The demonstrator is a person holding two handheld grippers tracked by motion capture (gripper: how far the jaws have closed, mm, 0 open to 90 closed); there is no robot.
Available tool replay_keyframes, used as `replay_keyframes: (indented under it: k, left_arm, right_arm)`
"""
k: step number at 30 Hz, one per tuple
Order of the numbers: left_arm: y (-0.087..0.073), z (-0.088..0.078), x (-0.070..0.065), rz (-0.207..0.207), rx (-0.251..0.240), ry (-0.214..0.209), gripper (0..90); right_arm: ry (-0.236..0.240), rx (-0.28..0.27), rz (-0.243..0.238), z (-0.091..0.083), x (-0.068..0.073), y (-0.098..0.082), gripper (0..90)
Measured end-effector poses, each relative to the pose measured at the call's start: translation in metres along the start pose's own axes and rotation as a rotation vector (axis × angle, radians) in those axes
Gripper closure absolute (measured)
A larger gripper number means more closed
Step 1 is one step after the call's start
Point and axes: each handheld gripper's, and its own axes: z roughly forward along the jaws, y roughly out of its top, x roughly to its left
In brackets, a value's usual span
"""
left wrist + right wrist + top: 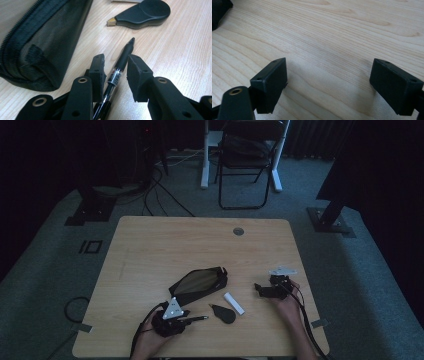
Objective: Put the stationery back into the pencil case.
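Pen (117, 70) lies on the desk (150, 250) between the jaws of the left tool (115, 72), its long axis running nearly straight along the tool's own line, tip pointing away from the hand toward the black teardrop-shaped item (142, 12) farther out. In the left gripper view one pad (98, 72) sits against the barrel or very near it, while a narrow gap shows on the other side, so the jaws are partly closed around the pen and not yet clamped on it; no firm hold can be claimed. The open black pencil case (42, 42) lies just beside the pen, on the far side of it from the right hand. From the high view the left tool (172, 317) is at the near edge of the desk with the pen (195, 318) sticking out toward the middle. The right tool (328, 82) rests well apart, jaws spread wide over bare wood with nothing between them. The left hand is plainly the nearer one, and since the pen lies lengthwise between the pads, closing should catch the barrel along its side
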Motion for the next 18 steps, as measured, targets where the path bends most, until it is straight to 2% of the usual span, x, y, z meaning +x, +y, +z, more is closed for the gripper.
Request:
replay_keyframes:
  k: [13, 18]
  left_arm:
    - [-0.0032, 0.0101, -0.001, 0.017, 0.056, 0.01, 70.2]
    - [-0.0039, 0.0098, 0.0, 0.019, 0.053, 0.012, 73.3]
  right_arm:
    - [0.0, 0.0, 0.0, 0.0, 0.0, 0.0, 14.4]
    - [0.0, 0.0, 0.0, 0.0, 0.0, 0.0, 14.3]
